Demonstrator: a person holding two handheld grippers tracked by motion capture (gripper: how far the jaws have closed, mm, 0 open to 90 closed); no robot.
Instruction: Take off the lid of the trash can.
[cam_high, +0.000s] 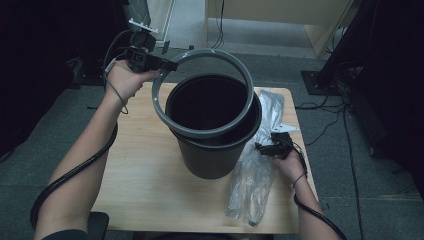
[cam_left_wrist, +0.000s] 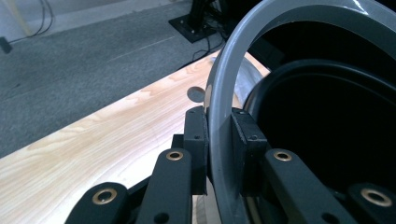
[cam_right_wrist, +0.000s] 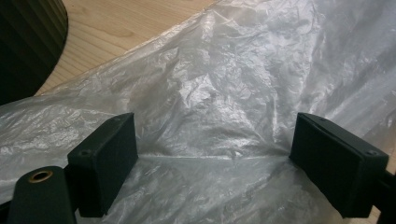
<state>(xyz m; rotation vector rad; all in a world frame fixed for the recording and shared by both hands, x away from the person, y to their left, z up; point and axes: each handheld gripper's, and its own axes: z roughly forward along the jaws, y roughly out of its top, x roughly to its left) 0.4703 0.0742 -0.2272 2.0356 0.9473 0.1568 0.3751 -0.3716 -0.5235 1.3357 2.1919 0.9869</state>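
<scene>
Above the round black plastic bin (cam_high: 212, 135) on the pale wooden table (cam_high: 140, 170), left gripper (cam_left_wrist: 218, 140) pinches the grey plastic rim ring (cam_high: 200, 95), tilted, partly lifted off—right gripper (cam_right_wrist: 212, 154) gapes wide over the clear crumpled plastic liner bag (cam_high: 255, 165) beside the bin; next, likely clear the ring and grasp the bag.

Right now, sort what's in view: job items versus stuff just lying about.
Job:
grey ring, clamped in the left gripper
black bin
clear plastic bag, under the open right gripper

Lying about:
floor cables
black stand base
</scene>
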